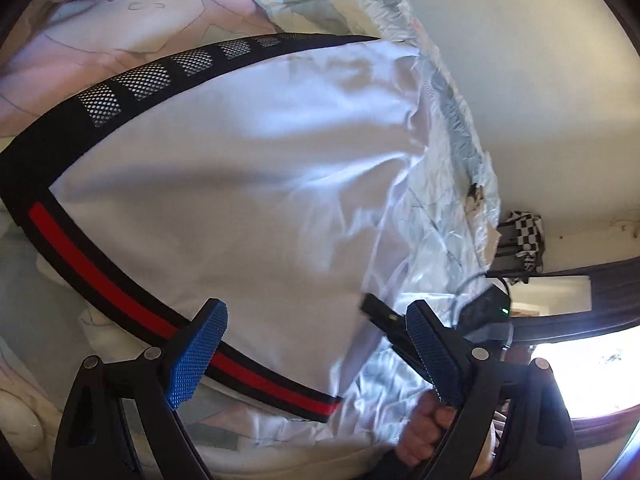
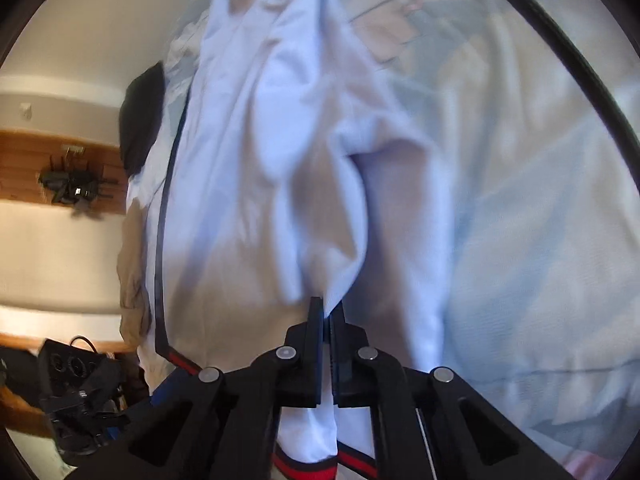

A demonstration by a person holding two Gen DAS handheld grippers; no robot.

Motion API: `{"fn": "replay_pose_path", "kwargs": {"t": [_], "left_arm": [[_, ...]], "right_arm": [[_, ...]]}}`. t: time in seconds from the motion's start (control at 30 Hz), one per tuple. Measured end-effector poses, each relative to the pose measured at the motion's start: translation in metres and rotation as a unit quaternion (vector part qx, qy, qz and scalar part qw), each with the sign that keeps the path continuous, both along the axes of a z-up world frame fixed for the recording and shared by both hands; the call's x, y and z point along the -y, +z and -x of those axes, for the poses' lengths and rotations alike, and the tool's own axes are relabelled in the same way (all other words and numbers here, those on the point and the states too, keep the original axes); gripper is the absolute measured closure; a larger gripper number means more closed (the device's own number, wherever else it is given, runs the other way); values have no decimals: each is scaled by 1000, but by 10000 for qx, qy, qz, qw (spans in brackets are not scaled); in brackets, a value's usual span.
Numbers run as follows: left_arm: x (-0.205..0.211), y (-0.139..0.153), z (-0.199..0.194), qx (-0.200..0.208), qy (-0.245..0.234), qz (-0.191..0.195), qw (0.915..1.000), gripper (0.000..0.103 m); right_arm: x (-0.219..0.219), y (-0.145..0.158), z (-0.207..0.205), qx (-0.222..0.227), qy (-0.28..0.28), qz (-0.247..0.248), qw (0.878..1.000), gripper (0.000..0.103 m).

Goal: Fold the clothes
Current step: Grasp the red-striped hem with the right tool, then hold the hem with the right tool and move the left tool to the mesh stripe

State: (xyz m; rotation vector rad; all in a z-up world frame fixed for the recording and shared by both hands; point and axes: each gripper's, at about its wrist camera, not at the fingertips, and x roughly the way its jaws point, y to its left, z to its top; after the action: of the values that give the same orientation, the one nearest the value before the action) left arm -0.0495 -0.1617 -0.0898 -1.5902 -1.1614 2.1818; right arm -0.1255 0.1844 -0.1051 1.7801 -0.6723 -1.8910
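White garment (image 2: 256,184) fabric is pinched in the right hand-held gripper (image 2: 329,312); the left hand-held gripper (image 1: 316,344) hangs spread above it, probably untouching.

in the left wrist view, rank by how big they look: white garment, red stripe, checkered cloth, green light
1. white garment
2. red stripe
3. checkered cloth, though it lies farther from the camera, so its true size is unsure
4. green light

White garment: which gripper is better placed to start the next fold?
Probably right. The right gripper is already shut on a pinch of the white garment, so it can likely pull the fold. The left gripper hangs open above the cloth near the red-striped edge, holding nothing.
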Motion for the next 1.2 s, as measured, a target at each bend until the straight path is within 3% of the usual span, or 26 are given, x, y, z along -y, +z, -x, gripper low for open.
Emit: {"fn": "replay_pose_path", "kwargs": {"t": [0.17, 0.3, 0.4, 0.43, 0.47, 0.63, 0.7, 0.83, 0.93, 1.13, 1.2], "left_arm": [[8, 1, -7, -149, 107, -416, 9990, 12], [6, 3, -5, -154, 108, -330, 9993, 12], [2, 5, -5, -116, -54, -190, 9997, 12], [1, 6, -5, -141, -115, -177, 9997, 12], [0, 8, -6, -168, -167, -167, 9996, 12], [3, 7, -7, -160, -125, -189, 9996, 12], [0, 6, -5, -122, -167, -137, 9997, 12], [-4, 7, -6, -118, -295, -36, 9995, 12], [-1, 6, -7, -85, -244, -98, 9996, 12], [6, 5, -6, -53, -128, -199, 9997, 12], [6, 6, -7, -64, -173, -210, 9996, 12]], "right_arm": [[-36, 7, -4, 200, -441, 227, 9986, 101], [-32, 12, -10, 13, -165, -69, 9998, 100], [-11, 9, -4, -10, 140, -223, 9997, 81], [-12, 10, -5, -1, 115, -248, 9996, 53], [-17, 10, -12, 54, 107, -166, 9998, 46], [-14, -4, -42, 452, 290, 55, 9985, 47], [-10, -8, -44, 438, 299, -81, 9986, 53], [-17, -10, -48, 264, 199, -457, 9984, 91], [-31, -14, -47, 550, 26, -396, 9977, 100], [-35, -3, -45, 294, 67, -766, 9966, 98], [-32, -2, -49, 448, 92, -525, 9976, 72]]}}
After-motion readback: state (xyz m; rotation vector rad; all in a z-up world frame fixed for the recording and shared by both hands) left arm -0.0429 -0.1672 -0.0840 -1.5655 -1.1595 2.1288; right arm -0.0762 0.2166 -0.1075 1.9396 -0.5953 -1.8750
